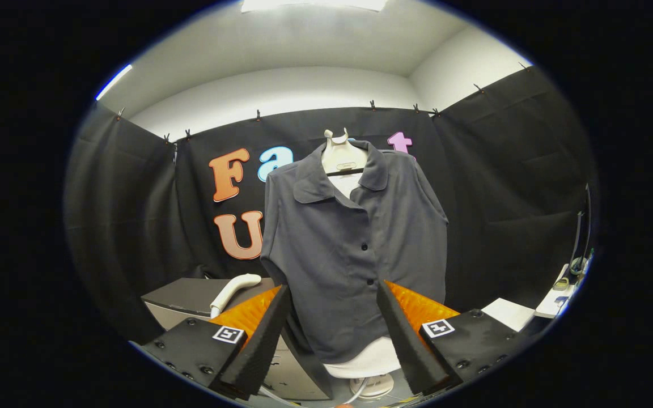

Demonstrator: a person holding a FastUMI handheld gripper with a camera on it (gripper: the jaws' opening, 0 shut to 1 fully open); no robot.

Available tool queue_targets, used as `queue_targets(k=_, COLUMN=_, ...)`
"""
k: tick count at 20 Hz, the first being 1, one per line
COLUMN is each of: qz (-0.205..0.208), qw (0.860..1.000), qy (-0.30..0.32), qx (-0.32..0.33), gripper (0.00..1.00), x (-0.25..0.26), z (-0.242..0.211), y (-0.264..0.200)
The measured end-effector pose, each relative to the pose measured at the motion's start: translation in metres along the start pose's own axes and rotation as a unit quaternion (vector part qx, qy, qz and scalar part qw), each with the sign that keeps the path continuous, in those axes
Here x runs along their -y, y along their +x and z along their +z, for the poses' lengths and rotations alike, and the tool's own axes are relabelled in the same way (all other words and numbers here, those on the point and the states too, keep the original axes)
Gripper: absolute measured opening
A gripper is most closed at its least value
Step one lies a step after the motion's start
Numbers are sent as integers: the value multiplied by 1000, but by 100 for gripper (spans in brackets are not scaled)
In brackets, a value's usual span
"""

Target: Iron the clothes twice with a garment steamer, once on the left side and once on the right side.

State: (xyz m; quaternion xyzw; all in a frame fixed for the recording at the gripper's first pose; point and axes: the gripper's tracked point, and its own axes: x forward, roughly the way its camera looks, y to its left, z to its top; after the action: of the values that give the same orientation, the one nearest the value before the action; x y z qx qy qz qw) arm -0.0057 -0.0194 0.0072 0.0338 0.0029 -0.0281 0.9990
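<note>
while the shirt [349, 249] hangs just ahead, the fingers [258, 340] stand spread and empty, steamer handle [233, 289] beside them.

The claw [332, 334] has wedge-shaped fingers, screwed mounts and square tags.

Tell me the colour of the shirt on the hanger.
Dark grey shirt with dark buttons, clearest in the gripper view, beyond the open tool.
</note>
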Motion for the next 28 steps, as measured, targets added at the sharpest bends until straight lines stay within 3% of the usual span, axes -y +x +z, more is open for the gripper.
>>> queue_targets(k=5, qz=1, qw=1000, qy=-2, qx=-7, gripper=98, x=-10, z=-4, y=5)
queue_targets(k=12, qz=42, qw=999, qy=-11, qx=-23, gripper=98, x=-55, z=-17, y=19)
queue_targets(k=21, qz=153, qw=986, qy=4, qx=-58, gripper=98, x=-178, z=-32, y=66)
queue_targets(k=28, qz=168, qw=979, qy=-40, qx=-109, gripper=98, x=-269, z=-74, y=132)
